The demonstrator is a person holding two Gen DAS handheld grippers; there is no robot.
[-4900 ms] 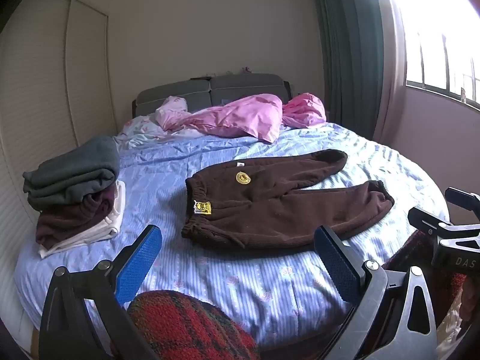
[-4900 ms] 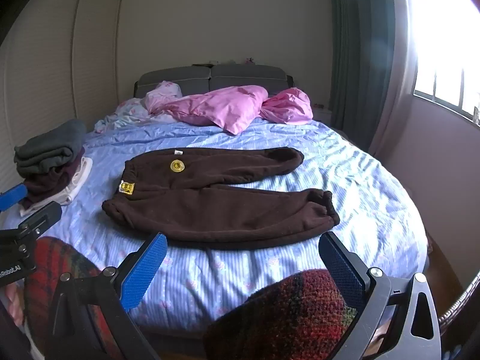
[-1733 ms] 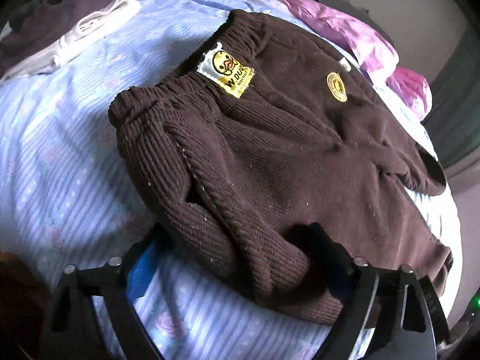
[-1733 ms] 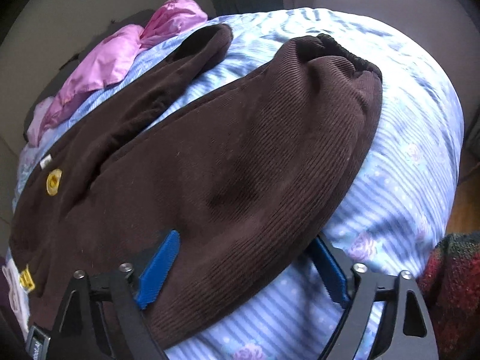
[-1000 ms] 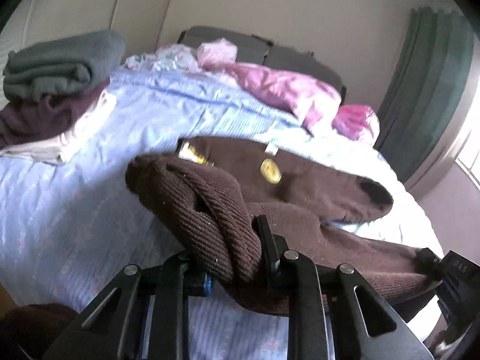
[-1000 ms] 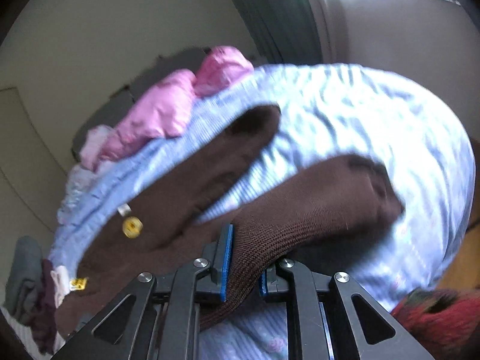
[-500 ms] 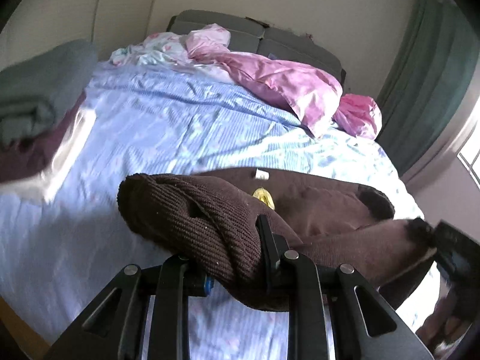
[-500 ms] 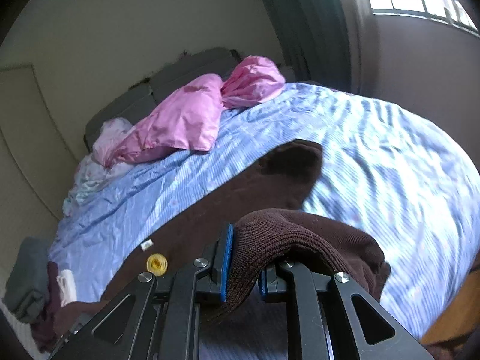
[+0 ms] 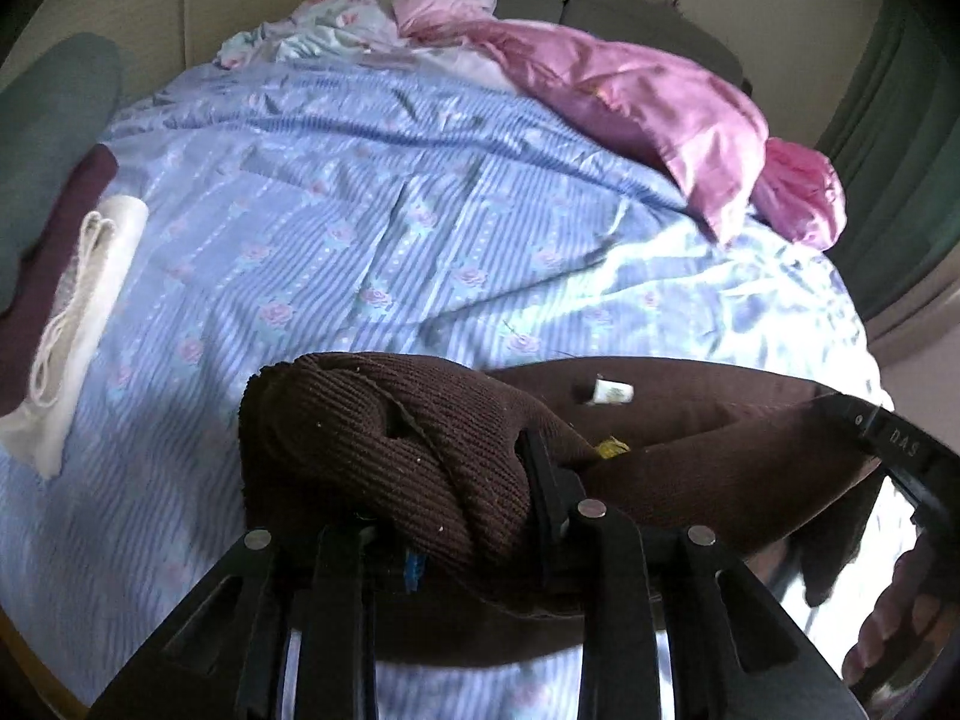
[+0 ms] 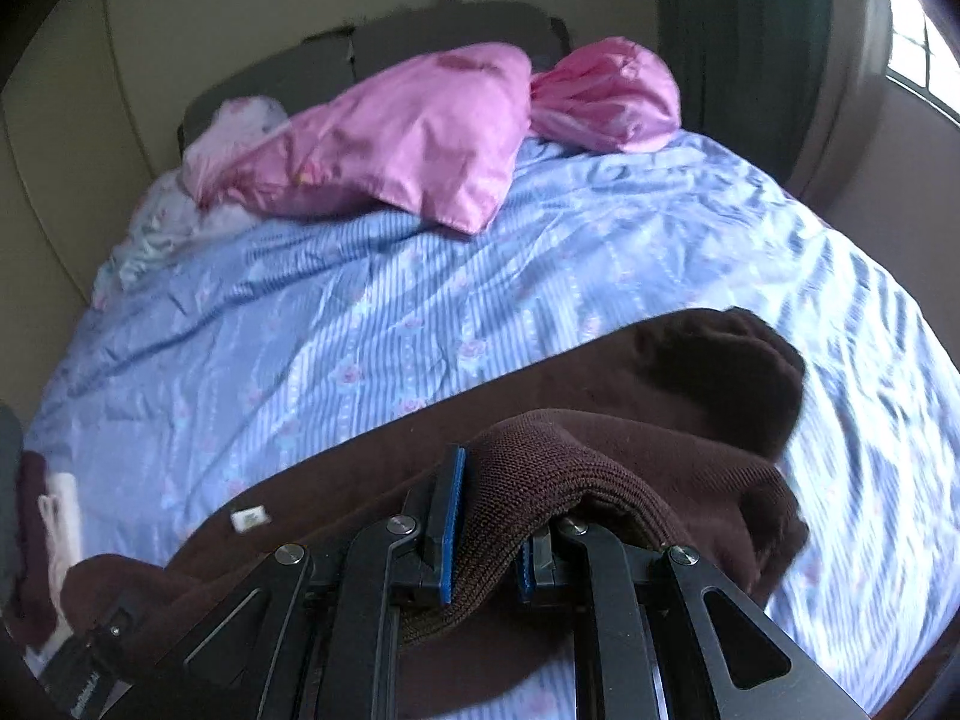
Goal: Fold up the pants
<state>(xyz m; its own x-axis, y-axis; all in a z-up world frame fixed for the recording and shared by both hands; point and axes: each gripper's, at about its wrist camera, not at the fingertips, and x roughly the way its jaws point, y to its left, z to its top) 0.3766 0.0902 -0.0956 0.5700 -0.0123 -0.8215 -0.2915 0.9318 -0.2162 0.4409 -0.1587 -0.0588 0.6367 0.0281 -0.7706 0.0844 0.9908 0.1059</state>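
Pants (image 9: 384, 456) brown, ribbed, lifted off blue striped bed (image 9: 372, 228) at near edge. My left claw (image 9: 456, 516) pinching bunched waist end; my right claw (image 10: 486, 516) pinching leg cuff end. Far leg (image 10: 708, 360) lying flat on bed. Pink pillow (image 10: 408, 138) near headboard. Folded clothes stack (image 9: 54, 192) at my left.

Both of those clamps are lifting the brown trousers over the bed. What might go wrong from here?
The left gripper pinches a thick bunched wad of the brown knitted trousers, so layers may slip out unevenly. The right gripper holds only a narrow ridge of the near leg, which might pull free. The far leg still lies on the blue striped bedsheet, so the legs could land misaligned.
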